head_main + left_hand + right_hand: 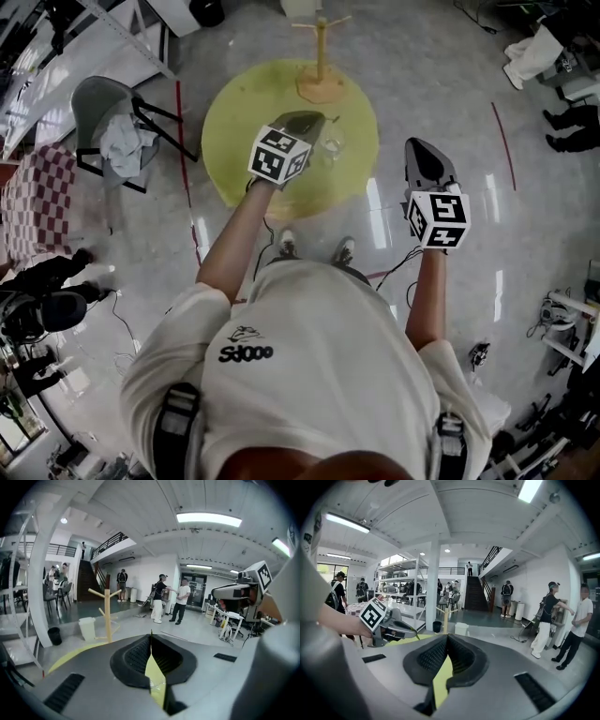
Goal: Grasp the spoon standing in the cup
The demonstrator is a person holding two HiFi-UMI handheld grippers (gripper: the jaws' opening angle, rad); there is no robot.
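- The yellow round table [234,122] fills 12 o'clock in the head view; a wooden branched stand [321,58] rises at its far edge.
- The left gripper [307,120] reaches over the table's middle and points toward 1 o'clock; in its own view the two ribbed pads are pressed together along a single seam, and only the yellow tabletop shows through the slit below them.
- The right gripper [425,152] hangs over the bare floor at 3 o'clock of the table, off its rim; its jaws are also closed tip to tip, with nothing between them.
- The clear cup [330,146] stands on the table just beside the left gripper, at about 4 o'clock from its jaw tips; from the right gripper it lies at about 9 o'clock, well apart, so the left gripper is much the nearer.
- The spoon cannot be made out in any view; by the task it stands in the cup, so its long axis should be near upright; no handle shows in the left jaws' seam, so I judge it not gripped.
- The coming move likely depends on this offset: the left jaws are shut and lie past the cup, so they would need to part and come back toward 4 o'clock to straddle the handle.
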